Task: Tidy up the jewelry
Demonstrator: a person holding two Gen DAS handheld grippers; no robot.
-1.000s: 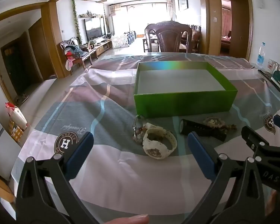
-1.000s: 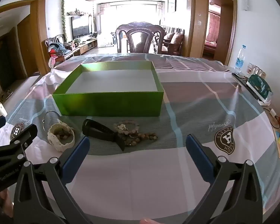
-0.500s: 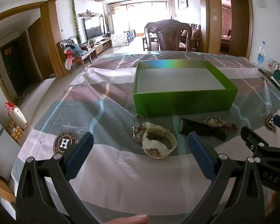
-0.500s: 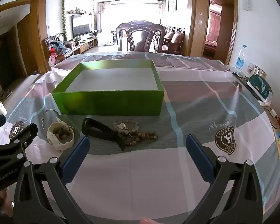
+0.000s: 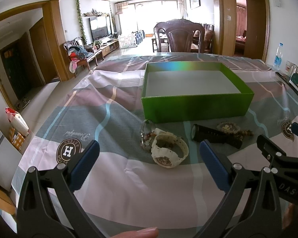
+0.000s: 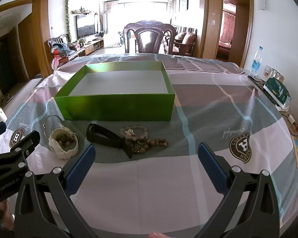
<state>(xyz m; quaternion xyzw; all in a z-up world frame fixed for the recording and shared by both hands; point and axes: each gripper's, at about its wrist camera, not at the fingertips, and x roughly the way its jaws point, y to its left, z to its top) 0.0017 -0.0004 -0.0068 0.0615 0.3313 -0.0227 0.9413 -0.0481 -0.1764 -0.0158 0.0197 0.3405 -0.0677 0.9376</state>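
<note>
Both grippers hover low over the near edge of the table (image 6: pixel 208 99), jaws spread wide, nothing held. Left gripper (image 5: pixel 149 156) is lined up on the white watch (image 5: pixel 168 150); right gripper (image 6: pixel 147 156) faces the black watch (image 6: pixel 109 138) and the bead bracelets (image 6: pixel 143 138).

Change over the last second: very little. In the left view the jewelry sits a touch lower and nearer than before, so that gripper has crept forward slightly; the right view is nearly unchanged. No piece has moved.

All jewelry lies in a row on the tablecloth just in front of the green box (image 6: pixel 117 107), whose white floor is bare. A thin metal bangle (image 5: pixel 147 127) touches the white watch on its left.

Judgement: sorting has not begun; approach phase. First pick is likely the white watch.
</note>
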